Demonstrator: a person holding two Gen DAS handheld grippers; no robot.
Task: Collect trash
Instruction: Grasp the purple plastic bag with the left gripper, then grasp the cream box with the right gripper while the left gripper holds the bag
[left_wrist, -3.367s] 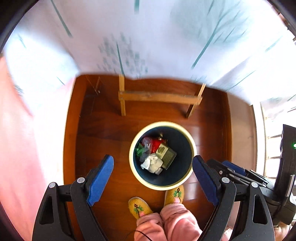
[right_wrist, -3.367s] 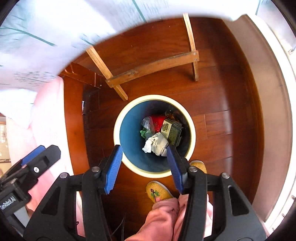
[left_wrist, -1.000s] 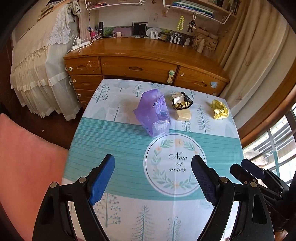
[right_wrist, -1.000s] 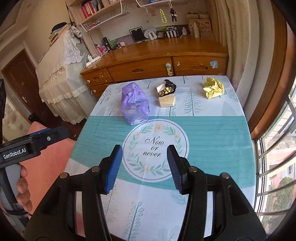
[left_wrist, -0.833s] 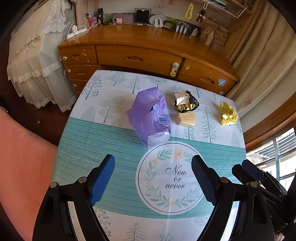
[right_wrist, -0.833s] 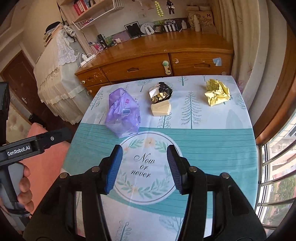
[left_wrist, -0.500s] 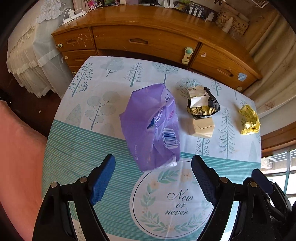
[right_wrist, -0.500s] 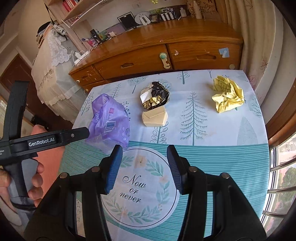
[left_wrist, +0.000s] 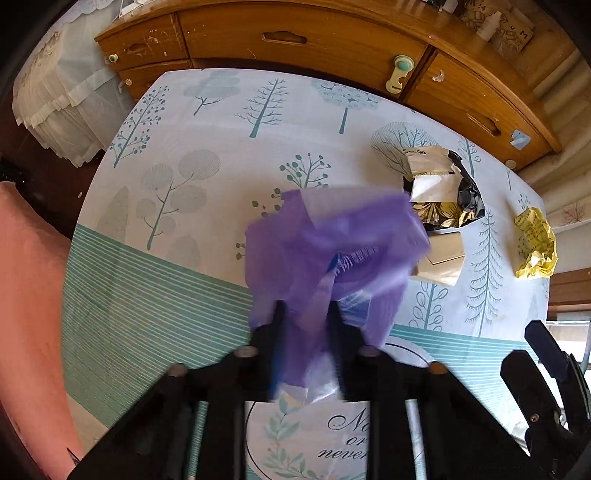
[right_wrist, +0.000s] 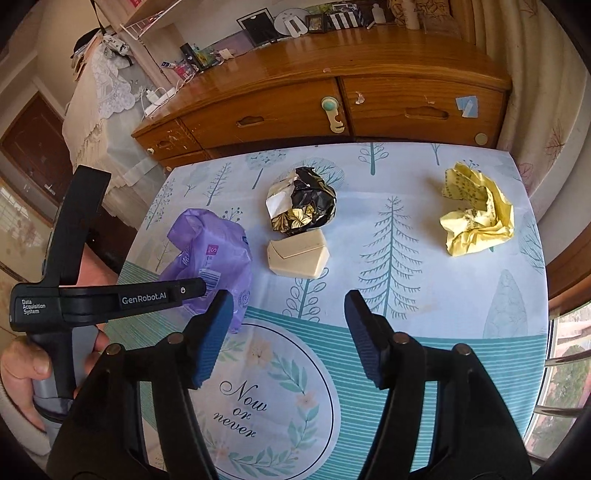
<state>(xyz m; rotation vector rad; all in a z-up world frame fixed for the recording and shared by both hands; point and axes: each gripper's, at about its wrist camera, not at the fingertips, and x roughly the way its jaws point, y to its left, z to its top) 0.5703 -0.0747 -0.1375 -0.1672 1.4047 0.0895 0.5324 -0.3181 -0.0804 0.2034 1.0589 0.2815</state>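
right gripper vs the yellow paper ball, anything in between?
Nothing: right wrist view shows only bare tablecloth between the open right gripper and the yellow paper ball.

A wooden dresser (right_wrist: 332, 99) stands beyond the surface's far edge, framed pictures (right_wrist: 258, 24) along its top

1. A lived-in home room: a wooden dresser (right_wrist: 332, 99) with framed photos (right_wrist: 258, 24) on top.
2. A lace-draped cover (right_wrist: 99, 96), curtains (right_wrist: 546, 110), and a tree-print cloth over the counter (right_wrist: 406, 295).
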